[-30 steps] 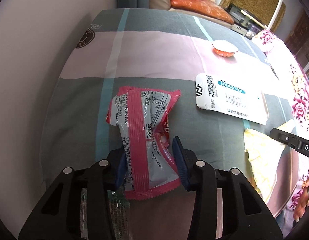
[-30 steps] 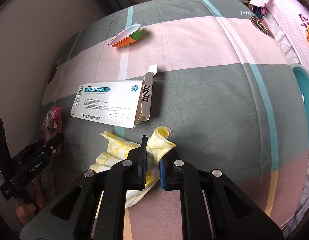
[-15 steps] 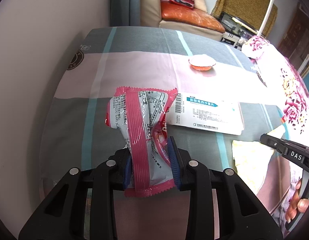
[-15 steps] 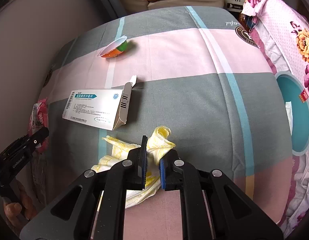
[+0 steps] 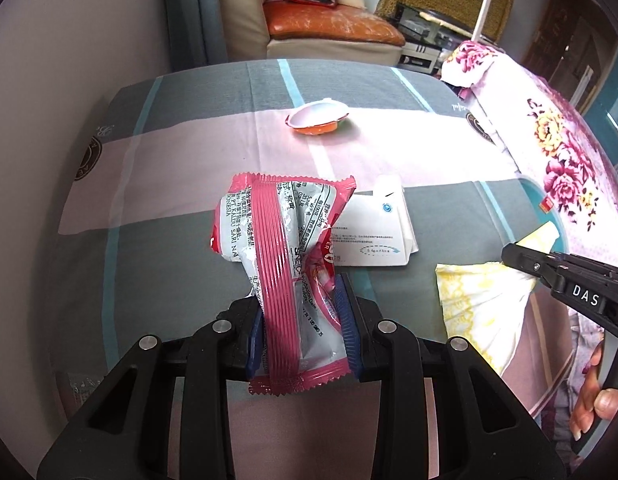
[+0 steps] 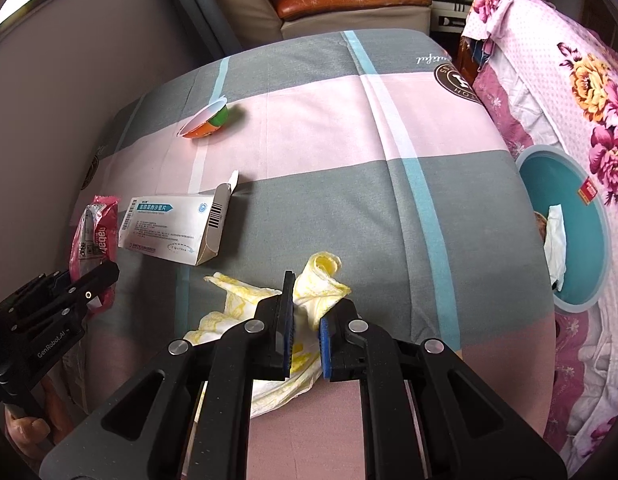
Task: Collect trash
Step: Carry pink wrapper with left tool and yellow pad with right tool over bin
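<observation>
- We hold the pink snack wrapper [image 5: 285, 264] in the left tool [image 5: 303, 328], fingers pressed onto its lower half; the top stands free above the surface [image 5: 169, 268]. Judgement: the film is slick and crumpled, so a quick swing could let it slide out.
- The right tool [image 6: 305, 332] pinches the yellow tissue [image 6: 317, 284] at a twisted fold, the rest trailing loose beneath the fingers. Risk: thin paper may tear, or the hanging part may snag on the cloth.
- The teal bin [image 6: 565, 224] sits just off the surface's right edge, a white tissue already inside. The left tool is well apart from it and must cross over; we judge a collision with the right tool possible if both go together.
- The white medicine box [image 6: 169, 232] lies open-ended between the two tools, and the orange jelly cup [image 6: 207, 122] farther back. Either trailing load could sweep the box.
- The cup rests tilted; we expect it to roll if nudged.
</observation>
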A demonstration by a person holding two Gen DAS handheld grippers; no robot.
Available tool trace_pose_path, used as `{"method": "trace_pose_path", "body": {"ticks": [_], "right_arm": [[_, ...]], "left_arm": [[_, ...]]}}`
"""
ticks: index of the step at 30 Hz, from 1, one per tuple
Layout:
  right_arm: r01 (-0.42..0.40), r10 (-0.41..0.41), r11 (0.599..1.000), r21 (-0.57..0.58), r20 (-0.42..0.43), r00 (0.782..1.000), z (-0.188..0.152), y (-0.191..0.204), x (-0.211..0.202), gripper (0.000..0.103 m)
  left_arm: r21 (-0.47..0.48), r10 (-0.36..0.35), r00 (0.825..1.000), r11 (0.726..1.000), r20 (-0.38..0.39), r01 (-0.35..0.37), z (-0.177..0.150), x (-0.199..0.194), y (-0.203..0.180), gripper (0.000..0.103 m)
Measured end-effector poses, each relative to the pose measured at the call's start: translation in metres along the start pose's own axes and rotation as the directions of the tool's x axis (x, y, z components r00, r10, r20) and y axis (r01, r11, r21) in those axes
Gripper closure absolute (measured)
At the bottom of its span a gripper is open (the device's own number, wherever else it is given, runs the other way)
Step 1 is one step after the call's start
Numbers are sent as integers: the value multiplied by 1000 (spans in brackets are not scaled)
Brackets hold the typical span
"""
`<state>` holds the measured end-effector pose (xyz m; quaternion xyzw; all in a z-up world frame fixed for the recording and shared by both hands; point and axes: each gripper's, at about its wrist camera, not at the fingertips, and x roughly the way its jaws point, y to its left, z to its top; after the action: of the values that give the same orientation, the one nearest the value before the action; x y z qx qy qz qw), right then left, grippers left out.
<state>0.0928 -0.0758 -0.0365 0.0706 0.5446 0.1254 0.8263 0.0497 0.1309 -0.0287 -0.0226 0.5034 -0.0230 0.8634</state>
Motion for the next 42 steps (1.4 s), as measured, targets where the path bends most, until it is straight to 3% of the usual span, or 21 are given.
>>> {"method": "trace_pose_path", "body": {"ticks": [27, 42], "right_arm": [[-23, 12, 989, 144, 78, 997, 4, -102, -17, 91], [-37, -21, 956, 290, 195, 981, 10, -205, -47, 90]], "left_arm": [[223, -6, 999, 975, -50, 17, 23, 29, -133, 69], [319, -47, 992, 944, -119, 83, 36, 60, -227, 69]]}}
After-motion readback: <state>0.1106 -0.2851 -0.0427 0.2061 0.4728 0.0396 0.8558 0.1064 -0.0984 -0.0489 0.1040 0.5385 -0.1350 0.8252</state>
